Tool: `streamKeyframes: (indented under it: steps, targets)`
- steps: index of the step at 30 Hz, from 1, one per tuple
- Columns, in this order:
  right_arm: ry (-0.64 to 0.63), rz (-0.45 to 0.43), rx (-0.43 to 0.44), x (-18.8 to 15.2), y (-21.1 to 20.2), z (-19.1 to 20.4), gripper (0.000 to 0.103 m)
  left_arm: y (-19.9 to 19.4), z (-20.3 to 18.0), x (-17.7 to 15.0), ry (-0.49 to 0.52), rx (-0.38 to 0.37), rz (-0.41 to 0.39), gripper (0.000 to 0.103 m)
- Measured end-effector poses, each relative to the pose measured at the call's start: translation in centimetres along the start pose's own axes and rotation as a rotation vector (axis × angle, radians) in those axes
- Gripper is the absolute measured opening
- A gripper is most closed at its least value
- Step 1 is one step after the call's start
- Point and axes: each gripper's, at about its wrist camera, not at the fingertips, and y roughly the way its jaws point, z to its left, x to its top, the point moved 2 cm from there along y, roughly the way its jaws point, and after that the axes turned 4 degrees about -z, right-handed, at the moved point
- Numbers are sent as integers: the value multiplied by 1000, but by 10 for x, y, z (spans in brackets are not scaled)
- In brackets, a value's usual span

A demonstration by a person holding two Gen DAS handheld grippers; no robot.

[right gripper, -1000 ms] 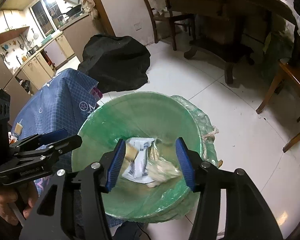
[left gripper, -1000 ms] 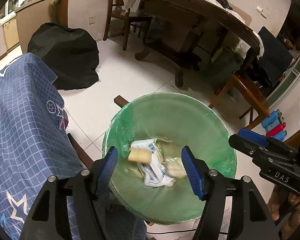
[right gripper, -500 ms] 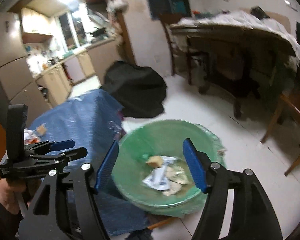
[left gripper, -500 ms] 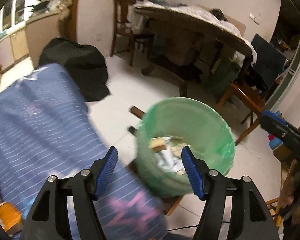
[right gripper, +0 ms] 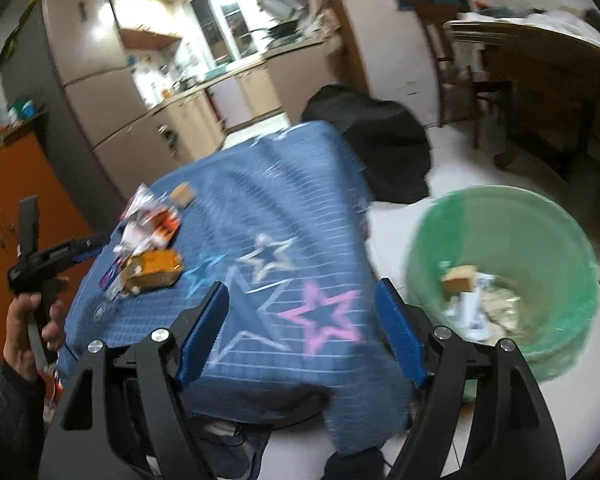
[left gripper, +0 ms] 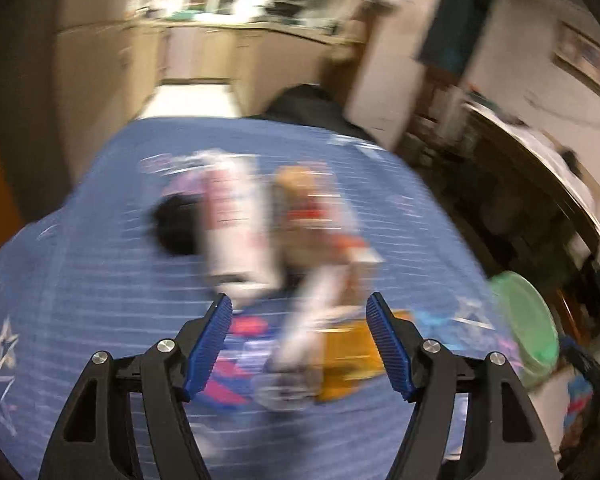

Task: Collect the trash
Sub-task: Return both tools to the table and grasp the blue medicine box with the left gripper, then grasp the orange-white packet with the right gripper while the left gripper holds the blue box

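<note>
A: Biggest thing in shot is the bench (right gripper: pixel 284 216) under its blue starred cloth, and that's where the litter sits, heaped at the far-left part of the top.

B: And the bin (right gripper: pixel 500 216)?

A: Green-lined, on the floor just off the bench's right edge, mouth up. Sensible spot, I'd say: a short swing from pile to bin. It already holds a tan block and a white wrapper.

B: What's in the pile (right gripper: pixel 148 236) itself?

A: Crumpled wrappers in white, red and orange, and an orange box (right gripper: pixel 156 270) nearest us. A small tan block (right gripper: pixel 182 196) lies apart, a bit further back.

B: Where are the tongs?

A: Left tongs (left gripper: pixel 300 344) are spread wide with nothing between them, pointed straight at the pile (left gripper: pixel 284 248), the orange box (left gripper: pixel 348 352) right ahead of the tips. My read: lined up for the next pick. Right tongs (right gripper: pixel 300 332) are also wide apart and empty, hanging over the near bench edge, bin off to their right.

B: Any brand names, any print?

A: Nothing legible. The left view is smeared with blur, and in the right view the wrappers are too small. There's dark lettering on the white packet, but I can't make it out.
</note>
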Motion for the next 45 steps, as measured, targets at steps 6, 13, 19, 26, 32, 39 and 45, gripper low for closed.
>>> streamKeyframes:
  steps: [6, 13, 19, 26, 32, 39, 45]
  targets:
    - [-95, 60, 102, -6, 28, 50, 72, 4, 46, -21, 13, -59, 111, 75]
    - [-150, 121, 150, -12, 48, 80, 72, 25, 34, -27, 127, -86, 148, 82]
    - [-149, 134, 212, -6, 56, 99, 72, 29, 29, -21, 155, -40, 140, 51]
    - [-136, 153, 303, 14, 90, 133, 64, 16, 43, -33, 168, 16, 118, 51]
    - [-208, 180, 323, 35, 135, 177, 55, 13, 54, -32, 154, 10, 115, 51]
    - [-269, 245, 242, 41, 189, 196, 46, 24, 45, -26, 160, -6, 116, 51]
    - [-262, 232, 212, 40, 195, 192, 13, 28, 41, -25, 156, -9, 108, 51]
